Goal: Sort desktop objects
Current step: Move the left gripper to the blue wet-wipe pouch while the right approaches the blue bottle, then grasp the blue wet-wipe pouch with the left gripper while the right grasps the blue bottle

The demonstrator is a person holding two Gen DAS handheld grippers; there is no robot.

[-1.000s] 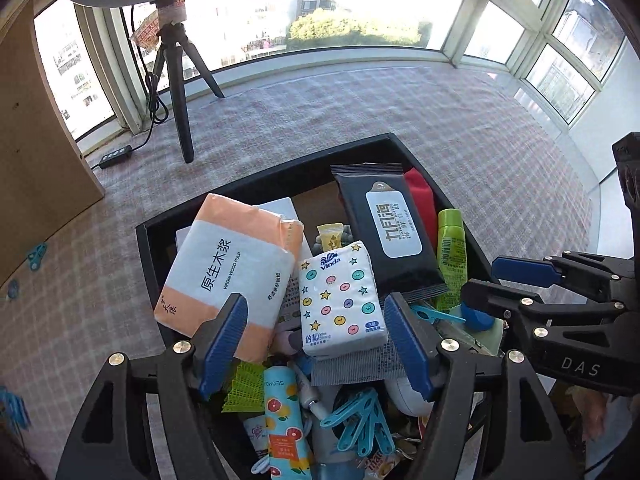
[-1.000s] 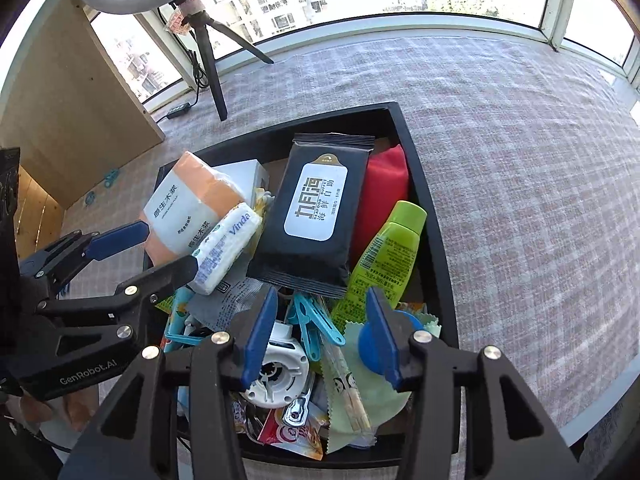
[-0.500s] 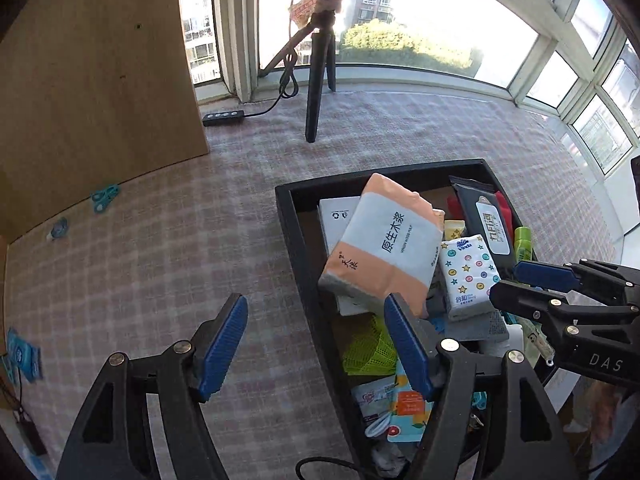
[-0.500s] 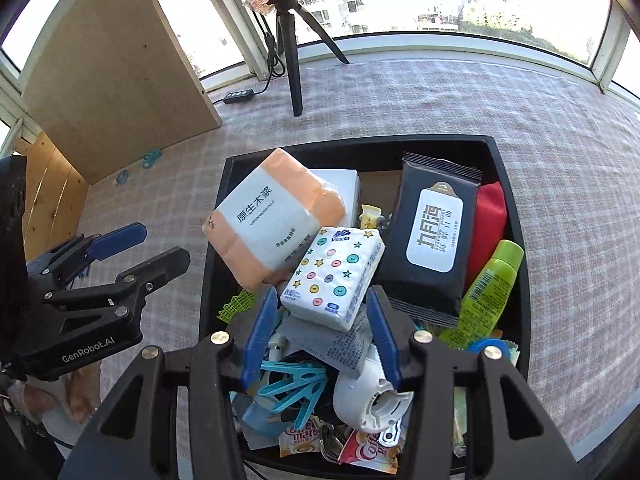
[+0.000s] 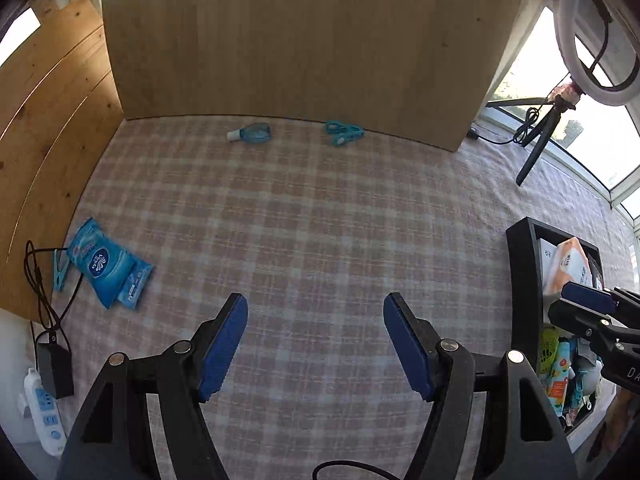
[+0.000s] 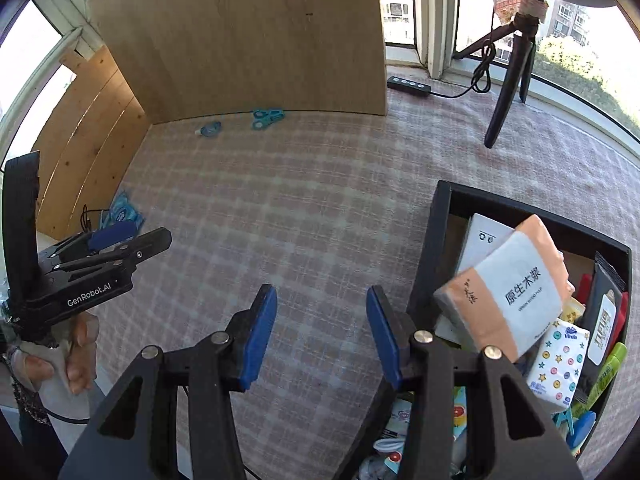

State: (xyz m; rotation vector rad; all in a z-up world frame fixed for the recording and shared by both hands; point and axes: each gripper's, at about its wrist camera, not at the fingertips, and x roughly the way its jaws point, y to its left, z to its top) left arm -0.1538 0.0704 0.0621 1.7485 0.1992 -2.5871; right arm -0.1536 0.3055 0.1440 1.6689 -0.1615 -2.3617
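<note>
My left gripper (image 5: 316, 312) hangs open and empty over the bare checked tablecloth, well left of the black bin (image 5: 520, 264). My right gripper (image 6: 320, 304) is also open and empty, over the cloth just left of the black bin's wall (image 6: 436, 240). The bin is crammed: an orange-and-white tissue pack (image 6: 516, 292) on top, a star-patterned tissue pack (image 6: 560, 360), a black wipes pack (image 6: 604, 312), a green bottle (image 6: 604, 372). On the cloth lie a blue wipes pack (image 5: 108, 268), a small blue bottle (image 5: 250, 134) and teal clips (image 5: 344, 134).
Wooden boards (image 5: 300, 40) wall the far and left sides. A ring-light tripod (image 6: 508, 92) and a black power strip (image 6: 408, 85) stand at the back right. A white power strip (image 5: 40, 412) with a black adapter (image 5: 54, 364) lies at the left edge. A hand (image 6: 76, 356) holds the left gripper (image 6: 150, 232).
Both grippers have swung left, from above the bin's contents to over the bare cloth. The bin now sits at the right of both views. Neither jaw opening has changed.
</note>
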